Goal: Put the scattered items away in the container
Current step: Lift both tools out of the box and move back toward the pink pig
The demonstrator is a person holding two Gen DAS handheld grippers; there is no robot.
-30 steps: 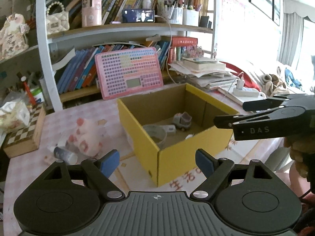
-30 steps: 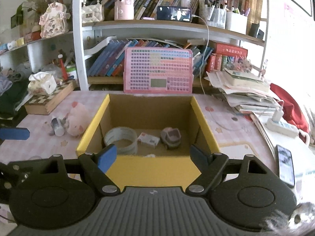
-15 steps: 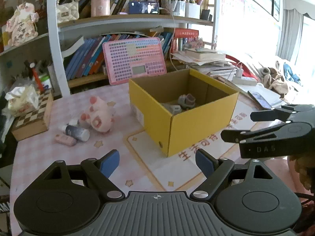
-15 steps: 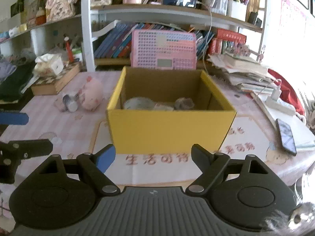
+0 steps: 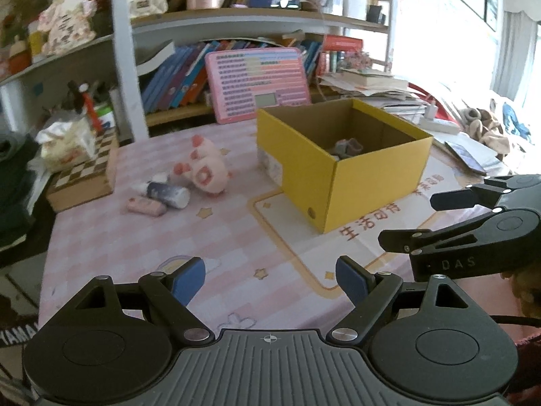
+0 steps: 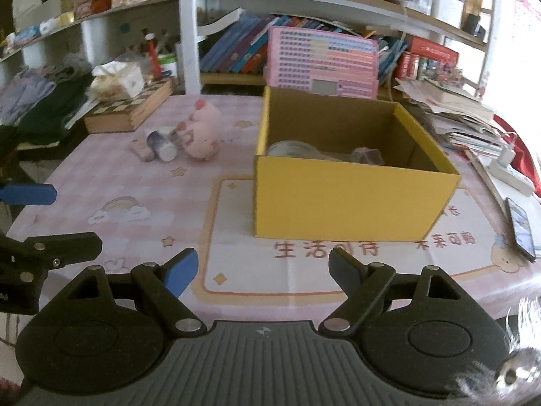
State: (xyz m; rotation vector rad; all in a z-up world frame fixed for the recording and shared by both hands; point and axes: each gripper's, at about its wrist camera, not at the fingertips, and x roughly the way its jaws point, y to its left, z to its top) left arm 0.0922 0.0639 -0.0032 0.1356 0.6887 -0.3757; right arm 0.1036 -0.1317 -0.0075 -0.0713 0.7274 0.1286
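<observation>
Since the earlier frames both grippers have been drawn back from the yellow box (image 6: pixel 351 199), which now sits farther off on the table (image 6: pixel 203 203). Left gripper (image 5: pixel 270 279): jaws spread, nothing between them. Right gripper (image 6: pixel 262 270): jaws spread, nothing held.

Status, approx.: partly done. Already in the box: a tape roll (image 6: pixel 294 149), a small grey toy (image 6: pixel 368 155), poss. more, not clearly shown.

Still out on the table, left of the box: pink pig toy (image 5: pixel 206 169), small bottle (image 5: pixel 169 194), pink eraser-like block (image 5: pixel 145 205), all lying close together.
</observation>
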